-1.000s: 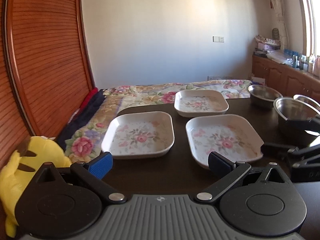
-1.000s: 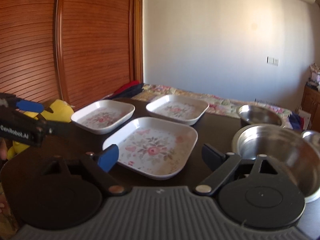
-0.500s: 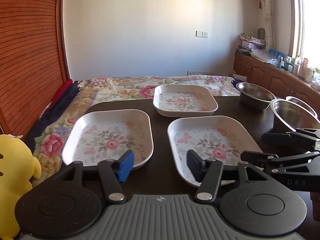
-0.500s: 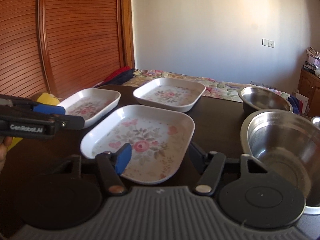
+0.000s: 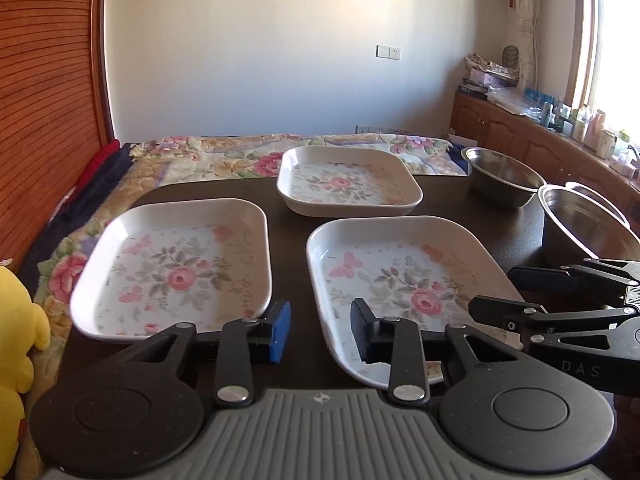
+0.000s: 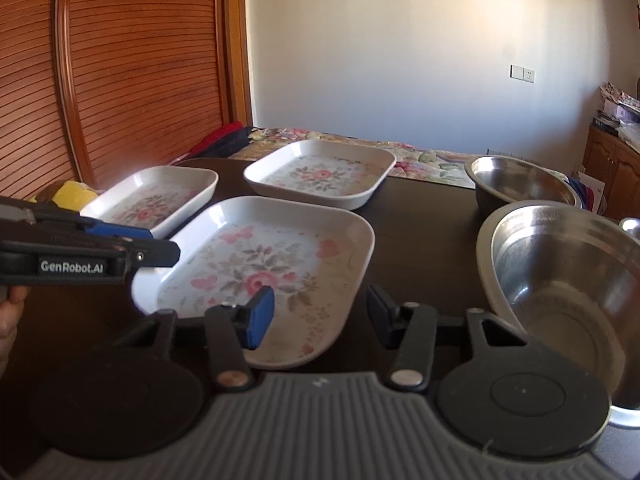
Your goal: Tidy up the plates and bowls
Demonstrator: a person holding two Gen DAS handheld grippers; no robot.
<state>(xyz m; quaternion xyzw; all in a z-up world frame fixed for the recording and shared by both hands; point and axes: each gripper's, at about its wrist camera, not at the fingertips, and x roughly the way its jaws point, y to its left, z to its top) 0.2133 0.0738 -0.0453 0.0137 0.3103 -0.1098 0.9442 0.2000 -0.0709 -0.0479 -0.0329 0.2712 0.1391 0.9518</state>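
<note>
I am hovering with both the left gripper (image 5: 320,332) and right gripper (image 6: 318,316) spread and empty, approaching the near plate (image 6: 256,272) at twelve o'clock; next I need its rim.

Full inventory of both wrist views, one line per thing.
Floral plates: 3, white with pink flowers, on the dark table; near-left, near-centre, far.
Steel bowls: 3, silver, right side of table; far one, near large one, a third only as a rim behind it.
Table: 1, dark brown.
Floral bedspread: 1, multicoloured, beyond the table.
Plush toy: 1, yellow, left of table.
Louvred wooden door: 1, red-brown, left wall.
Wall switch: 1, white.
Wooden cabinets: brown, right wall, cluttered top.
Left gripper: open, empty, between the two near plates.
Right gripper: open, empty, over the near-centre plate's edge.
Hand: partly visible, holding the left gripper.
</note>
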